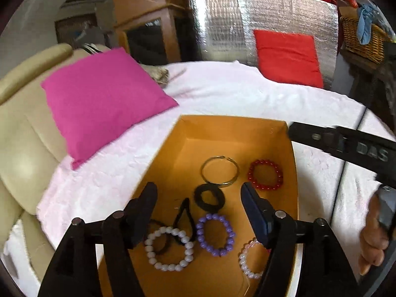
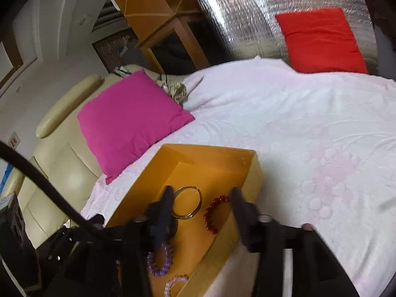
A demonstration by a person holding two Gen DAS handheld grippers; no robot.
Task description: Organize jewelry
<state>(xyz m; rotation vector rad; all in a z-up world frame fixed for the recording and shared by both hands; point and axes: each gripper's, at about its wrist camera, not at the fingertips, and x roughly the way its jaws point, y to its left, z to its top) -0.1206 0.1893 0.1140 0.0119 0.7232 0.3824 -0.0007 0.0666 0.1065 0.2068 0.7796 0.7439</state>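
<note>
Both the left gripper (image 1: 198, 195) and right gripper (image 2: 201, 198) are hovering over the orange box (image 1: 293, 173), jaws apart and holding nothing, bracelets lying loose below.

An open orange box (image 1: 178, 133) sits on the bed, with jewelry lying flat on its floor. Gold bangle (image 1: 220, 171) and red bead bracelet (image 1: 265, 174) lie farthest in; black band (image 1: 209, 197) mid-floor; white bead bracelet (image 1: 169, 248), purple bead bracelet (image 1: 215, 234) and pale pink bracelet (image 1: 248, 259) nearest.
</note>
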